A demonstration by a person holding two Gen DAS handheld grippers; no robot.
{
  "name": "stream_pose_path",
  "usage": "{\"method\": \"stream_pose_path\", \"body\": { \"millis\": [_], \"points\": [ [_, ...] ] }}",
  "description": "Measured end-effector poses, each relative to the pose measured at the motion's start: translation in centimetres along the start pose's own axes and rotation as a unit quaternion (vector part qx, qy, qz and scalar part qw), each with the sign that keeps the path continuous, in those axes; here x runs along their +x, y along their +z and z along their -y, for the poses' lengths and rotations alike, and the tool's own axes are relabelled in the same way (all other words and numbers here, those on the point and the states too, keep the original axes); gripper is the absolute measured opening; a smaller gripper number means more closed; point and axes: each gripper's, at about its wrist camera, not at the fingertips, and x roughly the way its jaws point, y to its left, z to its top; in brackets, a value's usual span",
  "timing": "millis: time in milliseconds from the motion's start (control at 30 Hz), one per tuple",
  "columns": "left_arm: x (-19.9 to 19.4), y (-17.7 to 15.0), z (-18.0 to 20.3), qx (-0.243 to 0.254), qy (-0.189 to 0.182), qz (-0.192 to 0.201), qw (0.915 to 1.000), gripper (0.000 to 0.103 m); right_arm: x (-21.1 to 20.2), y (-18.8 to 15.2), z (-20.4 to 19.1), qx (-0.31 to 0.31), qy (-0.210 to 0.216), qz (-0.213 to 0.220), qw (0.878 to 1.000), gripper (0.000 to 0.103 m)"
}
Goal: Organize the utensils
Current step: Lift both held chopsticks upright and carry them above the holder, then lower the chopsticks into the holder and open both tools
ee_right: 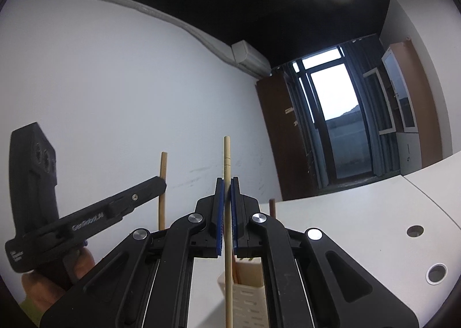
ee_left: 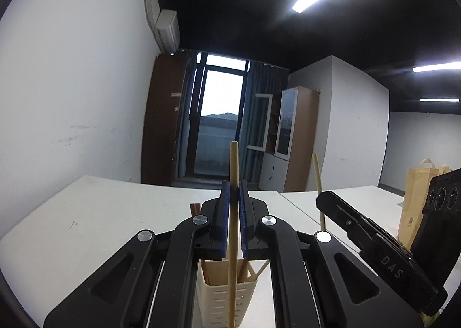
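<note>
Gripping one light wooden chopstick point(ee_left: 233, 212) upright between the closed blue pads of the left gripper point(ee_left: 234, 192), with the stick's upper end rising above the fingertips and its lower end passing in front of the cream slotted utensil holder point(ee_left: 224, 299) on the white table point(ee_left: 86, 227). Gripping a second, paler chopstick point(ee_right: 227, 212) upright in the closed right gripper point(ee_right: 227, 188), just beside the same holder, darker sticks point(ee_left: 207, 270) standing inside. Held side by side above the holder, near each other but apart.
</note>
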Motion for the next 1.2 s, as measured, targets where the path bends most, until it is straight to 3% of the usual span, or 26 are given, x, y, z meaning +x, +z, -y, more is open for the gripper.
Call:
{"method": "stream_pose_path", "body": {
  "millis": [367,767,1000,1200],
  "points": [
    [0.4,0.9,-0.4,-0.021,-0.013,0.063,0.9977,0.006,2.1,-1.0,0.4,-0.017,-0.025,0.069,0.997,0.005],
    [0.6,1.1,-1.0,-0.043,0.000,0.174,0.9839,0.006,4.7,-1.0,2.1,-0.005,-0.028,0.127,0.991,0.005],
    [1.5,0.5,-0.8,-0.039,0.011,0.203,0.9783,0.006,6.3,-1.7,3.0,-0.012,-0.037,0.134,0.990,0.005],
    [4.1,-0.8,-0.3,-0.029,0.019,0.182,0.9826,0.006,7.5,-3.0,3.4,-0.012,-0.053,0.132,0.990,0.005]
  ]
}}
